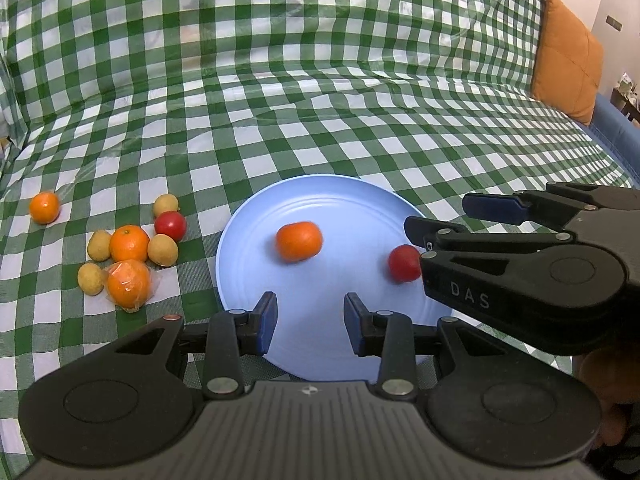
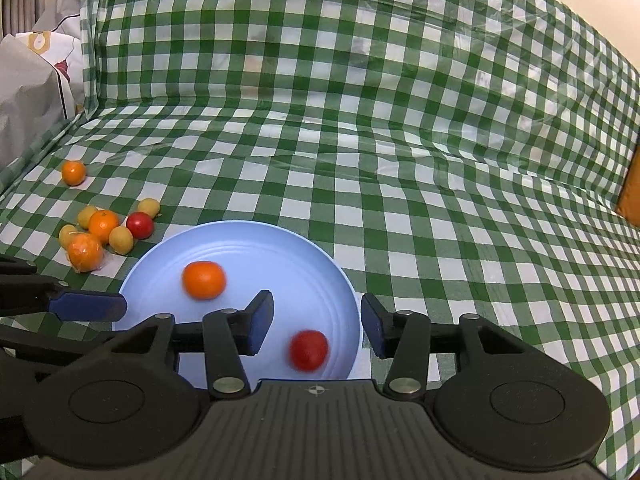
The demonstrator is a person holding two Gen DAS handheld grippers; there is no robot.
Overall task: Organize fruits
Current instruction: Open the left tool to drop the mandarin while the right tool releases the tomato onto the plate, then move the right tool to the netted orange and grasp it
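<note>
Two fruits on the plate, both grippers empty

From the left wrist we see our left gripper [image 1: 310, 322] parted over the round light-blue plate [image 1: 336, 192], the orange mandarin [image 1: 299, 241] ahead. From the right wrist, our right gripper [image 2: 318, 326] stands parted, the small red tomato [image 2: 309, 350] loose between its fingers.

Green-and-white checked cloth [image 1: 320, 80], pale blue plate [image 1: 340, 208], orange mandarin [image 1: 299, 241], red tomato [image 1: 403, 263].

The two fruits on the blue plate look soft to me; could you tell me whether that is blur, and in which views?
Right wrist view: red fruit and orange smeared, plate rim sharp. Left wrist view: orange slightly soft, red fruit crisper.
</note>
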